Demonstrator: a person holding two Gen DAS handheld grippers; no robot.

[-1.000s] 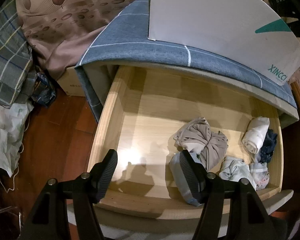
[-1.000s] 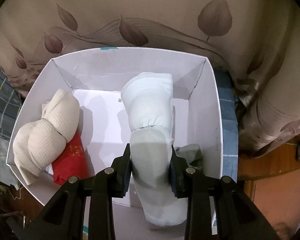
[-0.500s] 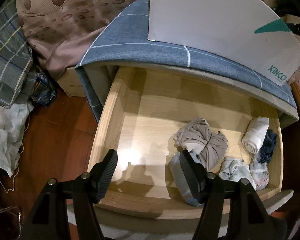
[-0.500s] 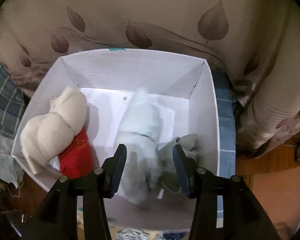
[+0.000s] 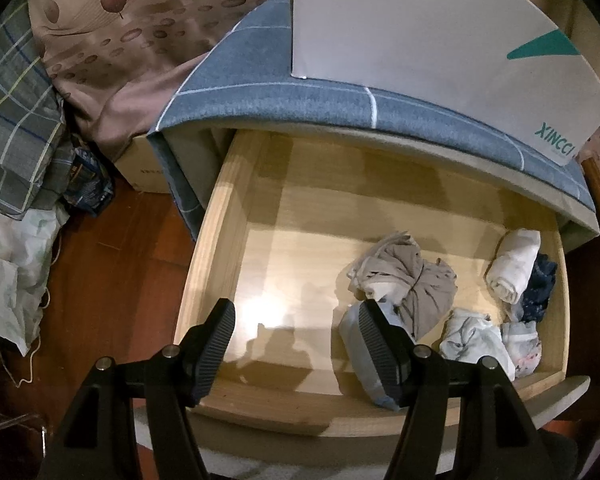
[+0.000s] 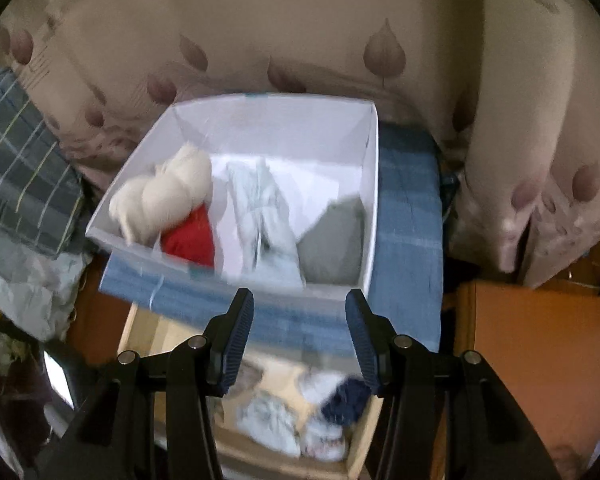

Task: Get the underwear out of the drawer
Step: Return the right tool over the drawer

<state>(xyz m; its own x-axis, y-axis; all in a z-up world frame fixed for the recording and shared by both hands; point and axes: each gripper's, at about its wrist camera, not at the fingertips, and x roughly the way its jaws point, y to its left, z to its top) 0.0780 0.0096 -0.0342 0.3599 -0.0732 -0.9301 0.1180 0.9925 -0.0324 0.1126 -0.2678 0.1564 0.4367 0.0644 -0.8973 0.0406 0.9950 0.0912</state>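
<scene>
Below, in the left wrist view, the wooden drawer (image 5: 236,216) stands pulled out from under a blue-grey checked cover (image 5: 300,96). The left gripper (image 5: 296,340) hangs over its near rim, fingers spread wide and holding nothing. Folded underwear sits toward the drawer's right half: a grey-blue piece (image 5: 354,334) lies partly behind the right finger (image 5: 380,344), a taupe bundle (image 5: 412,280) just beyond it, and a white roll (image 5: 512,264), a dark navy piece (image 5: 540,288) and two pale printed pieces (image 5: 472,340) against the right wall. The left half of the drawer floor is bare wood. A white box (image 5: 420,40) with teal lettering stands on the cover above.

Right wrist view, motion-blurred: the right gripper (image 6: 300,340) has its fingers wide apart and nothing between them. Ahead of them the white box (image 6: 368,200) sits open on the blue cover (image 6: 408,220). Inside it lie a cream bundle (image 6: 164,196) at left, a red piece (image 6: 190,240) beside it, a pale blue-white piece (image 6: 260,216) in the middle and a grey piece (image 6: 336,240) at the right corner, all well clear of the fingers. Below the fingers, the drawer's right end shows more underwear (image 6: 276,420), blurred. A leaf-print bedcover (image 6: 340,32) fills the background.
</scene>
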